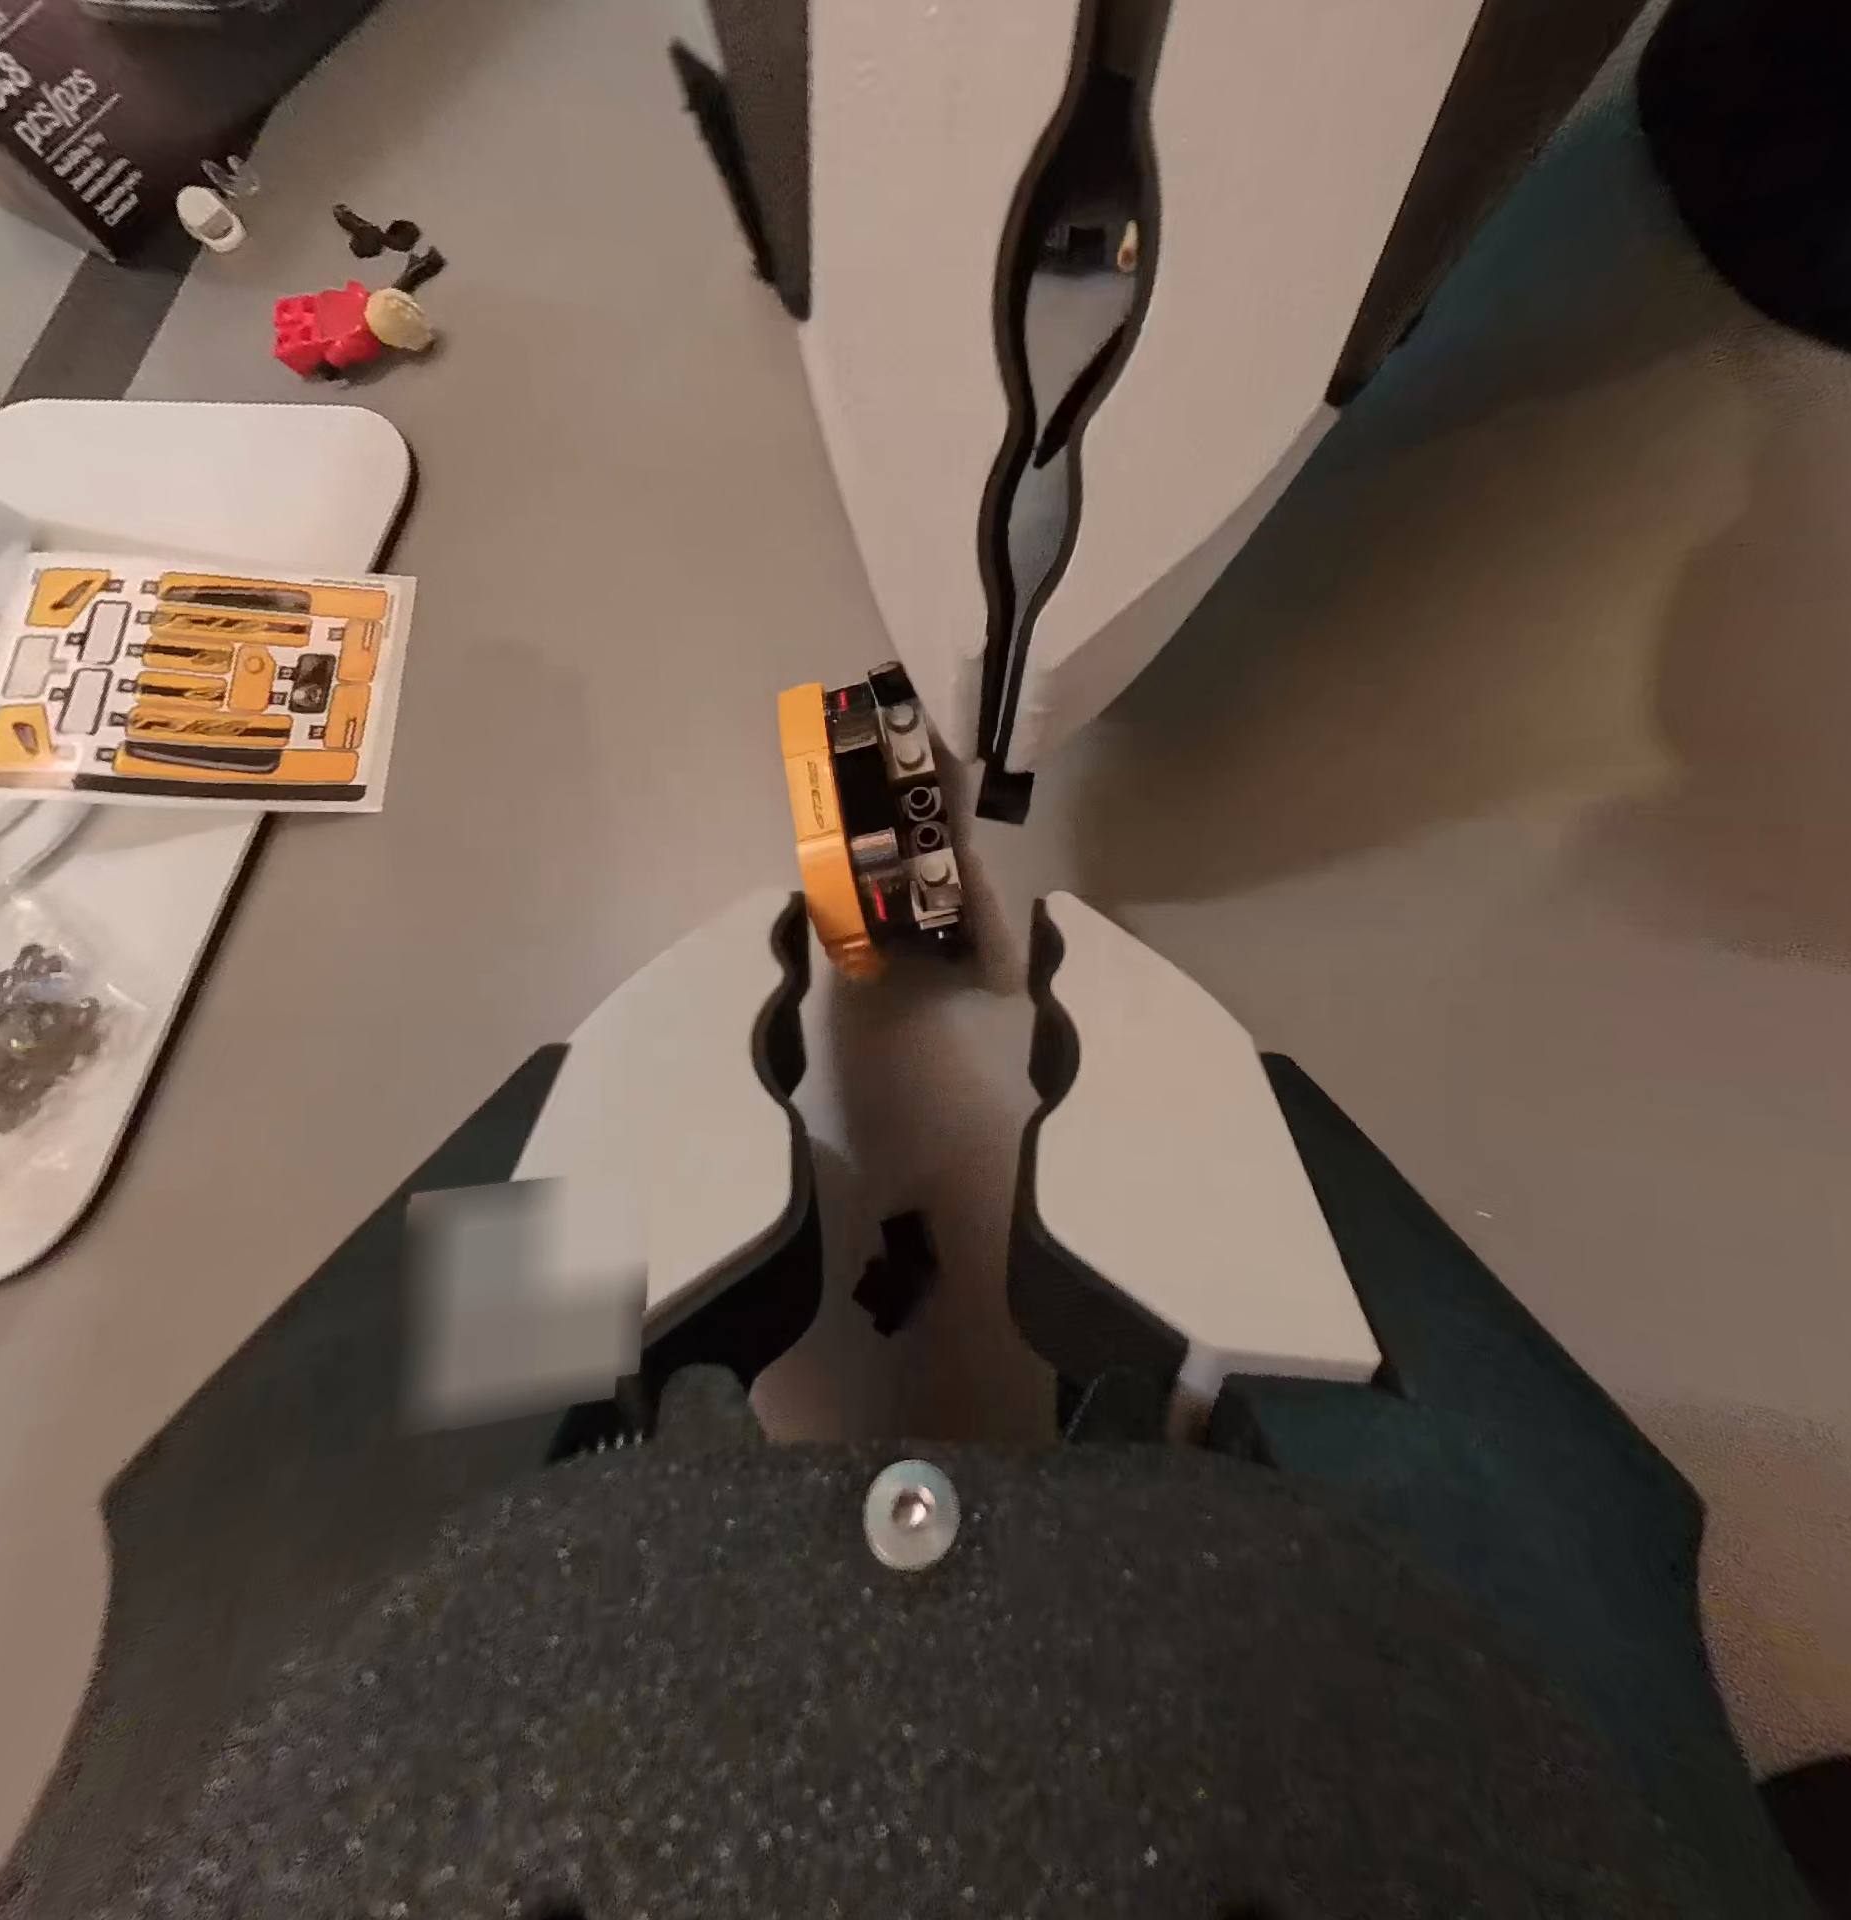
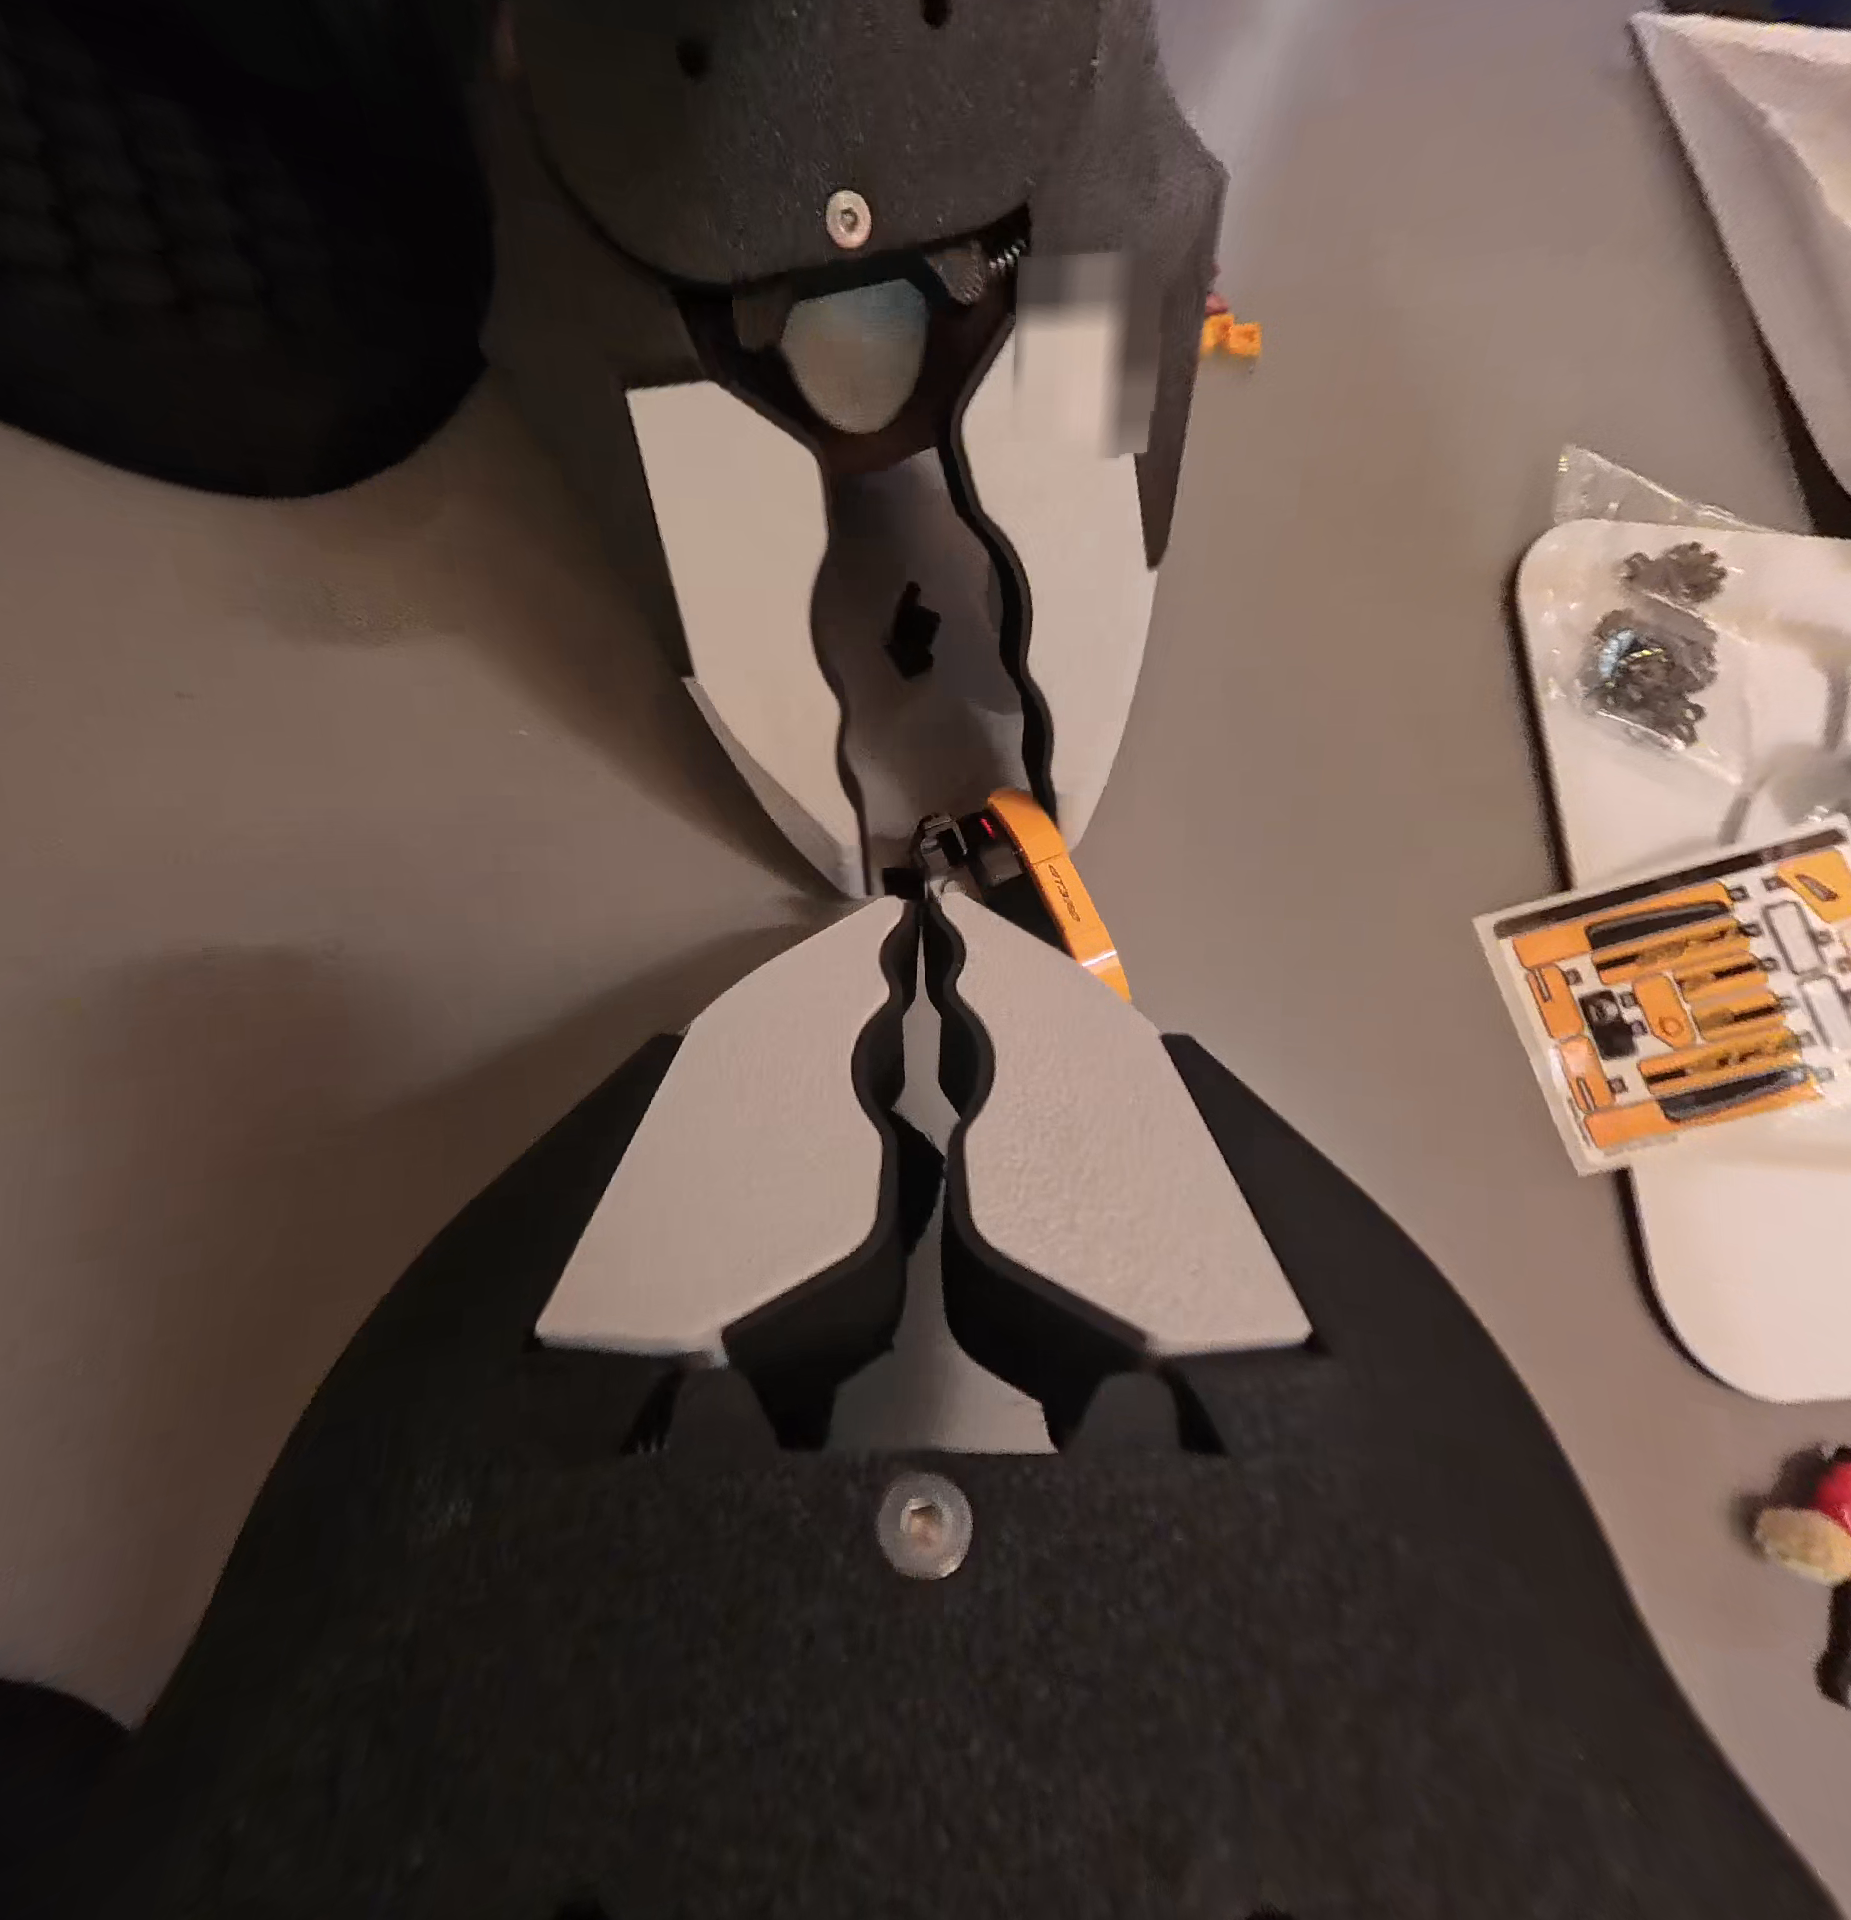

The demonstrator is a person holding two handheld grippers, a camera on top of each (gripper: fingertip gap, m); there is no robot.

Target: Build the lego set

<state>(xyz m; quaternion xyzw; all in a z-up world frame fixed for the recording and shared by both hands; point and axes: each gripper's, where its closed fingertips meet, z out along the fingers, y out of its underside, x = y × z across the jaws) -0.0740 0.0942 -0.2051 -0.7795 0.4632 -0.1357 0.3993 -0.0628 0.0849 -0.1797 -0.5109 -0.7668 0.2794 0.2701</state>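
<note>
My right gripper (image 1: 1004,795) is pinched on a small black piece (image 1: 1004,798), tip just beside the orange-and-black assembly (image 1: 871,826) lying on the grey table (image 1: 609,499). My left gripper (image 1: 921,920) is spread wide, empty, its left fingertip (image 1: 786,914) near the assembly's orange edge. Another black piece (image 1: 893,1270) lies between its fingers. Sticker sheet (image 1: 188,686) on a white tray (image 1: 225,468), far left.

My grey tabletop (image 1: 609,499) carries a white tray (image 1: 225,468), a dark box (image 1: 79,125) at its far corner, a red minifigure (image 1: 355,322) lying down, small black pieces (image 1: 381,234), a white part (image 1: 212,216), and one black piece (image 1: 893,1270) near me.
</note>
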